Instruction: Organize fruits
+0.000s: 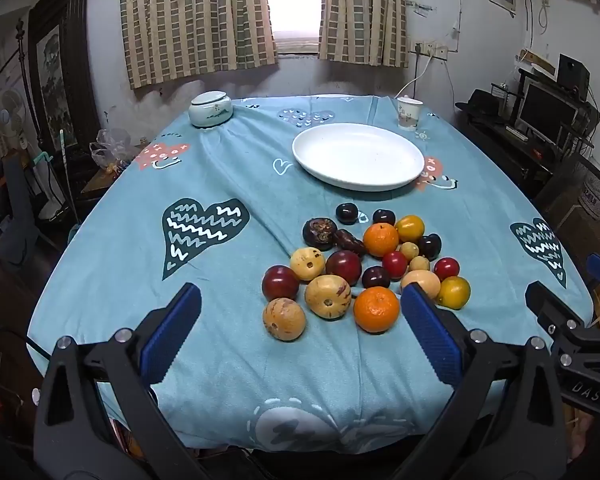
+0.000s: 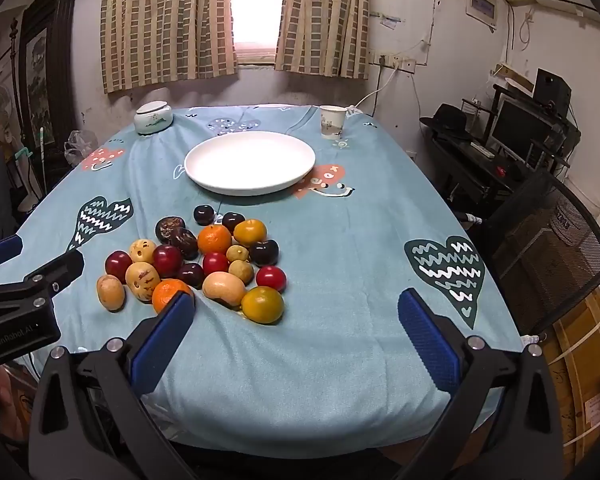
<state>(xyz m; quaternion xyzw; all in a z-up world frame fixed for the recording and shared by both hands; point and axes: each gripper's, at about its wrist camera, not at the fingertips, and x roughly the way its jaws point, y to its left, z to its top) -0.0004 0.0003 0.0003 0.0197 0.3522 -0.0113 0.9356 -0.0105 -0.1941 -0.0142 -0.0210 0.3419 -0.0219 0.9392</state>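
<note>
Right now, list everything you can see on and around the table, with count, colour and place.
Plate: one, white, empty, far middle of the table.
Oranges: two, orange, in the fruit pile.
Yellow-green citrus: two, pile's right side.
Tan speckled fruits: three, pile's left front.
Other fruits: red, dark and small tan ones, count unclear, same pile.
Lidded jar: one, white, far left corner.
Paper cup: one, white, far right.
Tablecloth: one, light blue with hearts.
Mesh chair: one, black, right of the table.
Left gripper: blue pads, open, empty.
Right gripper: blue pads, open, empty.
</note>
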